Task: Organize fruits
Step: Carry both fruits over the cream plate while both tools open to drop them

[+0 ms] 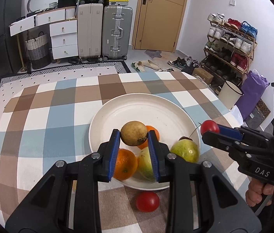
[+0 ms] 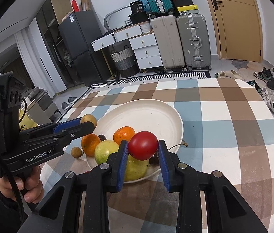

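My left gripper (image 1: 134, 136) is shut on a yellow-brown round fruit (image 1: 133, 132) and holds it above the near part of the white plate (image 1: 146, 104). On the plate lie two oranges (image 1: 125, 164) (image 1: 153, 134) and two green-yellow fruits (image 1: 144, 165) (image 1: 185, 150). My right gripper (image 2: 142, 148) is shut on a red round fruit (image 2: 143, 145) over the plate's (image 2: 152, 112) near rim. It also shows at the right of the left wrist view (image 1: 210, 129). The left gripper (image 2: 90, 125) appears at the left of the right wrist view with its brown fruit (image 2: 88, 119).
A second red fruit (image 1: 147, 201) lies on the checked tablecloth (image 1: 49, 116) just in front of the plate. A small brown fruit (image 2: 77, 151) sits on the cloth left of the plate. A person's hand (image 2: 30, 184) grips each handle. Suitcases, drawers and a shoe rack stand beyond the table.
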Demonstrator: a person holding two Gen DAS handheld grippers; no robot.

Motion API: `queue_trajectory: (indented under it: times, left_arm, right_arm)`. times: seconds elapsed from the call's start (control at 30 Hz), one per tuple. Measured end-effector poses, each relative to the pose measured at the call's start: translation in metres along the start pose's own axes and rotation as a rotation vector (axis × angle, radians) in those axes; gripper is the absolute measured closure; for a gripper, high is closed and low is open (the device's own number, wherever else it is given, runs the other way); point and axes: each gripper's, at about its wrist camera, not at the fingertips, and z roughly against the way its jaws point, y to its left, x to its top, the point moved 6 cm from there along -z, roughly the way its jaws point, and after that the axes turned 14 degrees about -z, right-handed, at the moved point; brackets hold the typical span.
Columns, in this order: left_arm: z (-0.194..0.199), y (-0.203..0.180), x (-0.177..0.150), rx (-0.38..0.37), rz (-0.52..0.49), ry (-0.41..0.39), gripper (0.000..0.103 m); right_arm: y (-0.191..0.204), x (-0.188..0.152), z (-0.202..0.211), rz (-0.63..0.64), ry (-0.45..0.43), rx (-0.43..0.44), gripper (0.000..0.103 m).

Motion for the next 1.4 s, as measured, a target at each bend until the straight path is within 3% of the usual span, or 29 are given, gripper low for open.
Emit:
queue_trajectory:
  times: [0.43, 0.57, 1.07, 1.13, 1.2, 1.23, 1.37, 1.4]
  left_arm:
    - [-0.037, 0.015, 0.003, 0.017, 0.017, 0.033, 0.076]
    - [-0.045, 0.019, 0.002, 0.023, 0.033, 0.044, 0.076]
    - [-0.067, 0.022, -0.007, 0.032, 0.058, 0.079, 0.076]
    - [-0.065, 0.022, -0.008, 0.029, 0.062, 0.071, 0.076]
    - [-0.060, 0.023, -0.006, 0.040, 0.065, 0.057, 0.074]
    - [-0.058, 0.024, -0.005, 0.047, 0.067, 0.053, 0.067]
    - [-0.042, 0.030, -0.004, 0.075, 0.091, 0.020, 0.021]
    - [-0.037, 0.032, -0.005, 0.081, 0.099, 0.014, 0.017]
  right_arm:
    - [-0.014, 0.003, -0.027, -0.042, -0.005, 0.014, 0.072]
    - [-0.019, 0.006, -0.027, -0.063, -0.049, 0.018, 0.072]
    - [-0.024, 0.005, -0.032, -0.048, -0.069, -0.039, 0.072]
    - [-0.023, 0.005, -0.030, -0.040, -0.076, -0.034, 0.067]
    - [-0.024, 0.006, -0.025, -0.047, -0.104, -0.043, 0.043]
    - [-0.025, 0.006, -0.023, -0.048, -0.115, -0.044, 0.041]
    - [-0.034, 0.009, -0.016, -0.052, -0.147, -0.092, 0.020]
    - [-0.035, 0.010, -0.015, -0.056, -0.150, -0.096, 0.015]
